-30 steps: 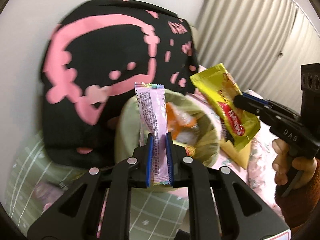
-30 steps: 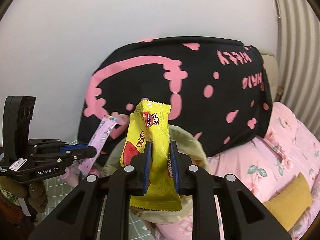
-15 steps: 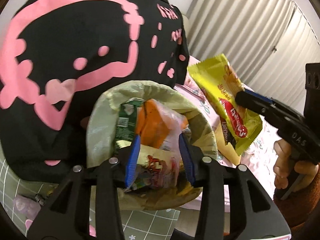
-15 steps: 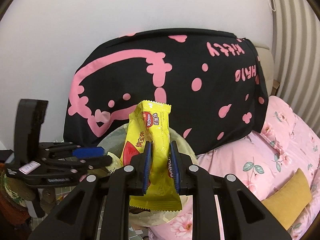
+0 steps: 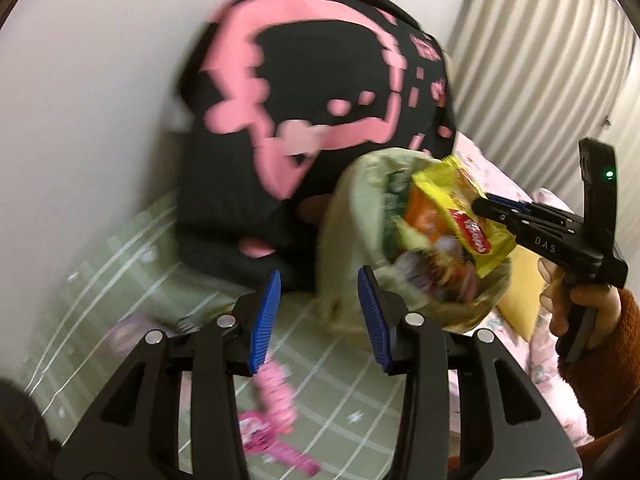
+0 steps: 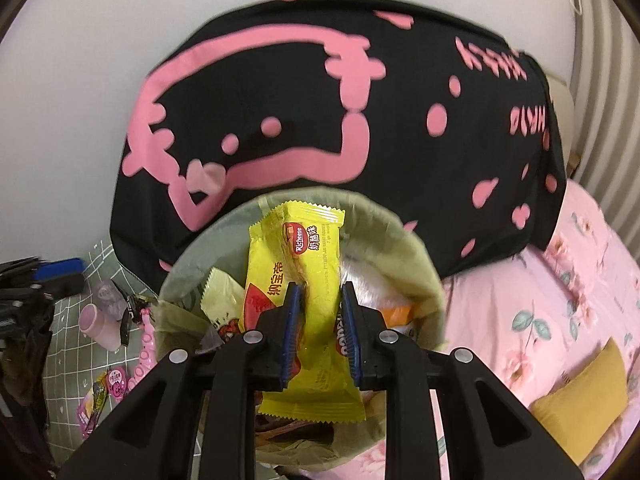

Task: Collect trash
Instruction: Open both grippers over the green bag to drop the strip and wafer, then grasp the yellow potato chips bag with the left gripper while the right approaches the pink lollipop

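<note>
The right tongs point(image 6: 318, 332) were clamped on a crinkled yellow foil snack wrapper point(image 6: 298, 280) above the wrapper-filled, pale green lined bin point(image 6: 404, 252). The left tongs point(image 5: 318, 316) stood apart, empty; pink packets point(image 5: 276, 420) on the green checked mat point(image 5: 344, 392) remained uncollected.

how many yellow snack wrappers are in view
2: a bright yellow plastic wrapper clamped in the right tongs above the green-lined bin, and a pale yellow one already inside. More may be buried.

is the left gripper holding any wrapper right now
No, the left gripper stands open with nothing between its blue pads.
</note>
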`<state>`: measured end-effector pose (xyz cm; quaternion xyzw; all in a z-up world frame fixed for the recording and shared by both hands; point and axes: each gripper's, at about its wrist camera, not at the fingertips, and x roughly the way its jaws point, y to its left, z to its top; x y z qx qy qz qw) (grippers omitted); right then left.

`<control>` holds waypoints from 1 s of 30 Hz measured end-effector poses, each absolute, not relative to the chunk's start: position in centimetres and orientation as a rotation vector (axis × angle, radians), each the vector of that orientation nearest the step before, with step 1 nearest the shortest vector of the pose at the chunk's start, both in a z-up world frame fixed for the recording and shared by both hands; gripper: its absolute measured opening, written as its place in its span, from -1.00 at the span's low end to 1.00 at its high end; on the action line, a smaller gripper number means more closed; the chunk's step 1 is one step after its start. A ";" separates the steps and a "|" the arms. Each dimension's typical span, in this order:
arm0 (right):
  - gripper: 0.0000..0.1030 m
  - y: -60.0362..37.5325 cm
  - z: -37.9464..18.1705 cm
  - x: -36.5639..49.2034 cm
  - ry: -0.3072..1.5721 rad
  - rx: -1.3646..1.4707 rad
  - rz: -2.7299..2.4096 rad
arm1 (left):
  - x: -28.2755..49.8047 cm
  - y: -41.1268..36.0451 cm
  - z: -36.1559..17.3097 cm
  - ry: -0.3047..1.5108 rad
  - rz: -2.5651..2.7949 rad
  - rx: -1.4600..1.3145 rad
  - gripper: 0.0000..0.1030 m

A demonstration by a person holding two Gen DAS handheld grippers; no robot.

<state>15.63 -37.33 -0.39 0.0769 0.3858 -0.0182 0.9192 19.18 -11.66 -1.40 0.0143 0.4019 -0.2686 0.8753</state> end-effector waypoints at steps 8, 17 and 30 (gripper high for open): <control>-0.25 -36.4 -1.1 15.4 0.832 0.136 -0.123 | 17.6 -4.0 -2.6 0.828 -0.464 -0.092 -0.22; -0.19 -35.6 2.8 13.6 0.752 0.125 -0.170 | 16.1 3.3 -7.4 0.889 -0.307 -0.206 -0.20; -0.19 -28.6 3.8 11.2 0.724 0.118 0.028 | 11.2 4.2 -13.0 1.086 -0.395 -0.120 -0.19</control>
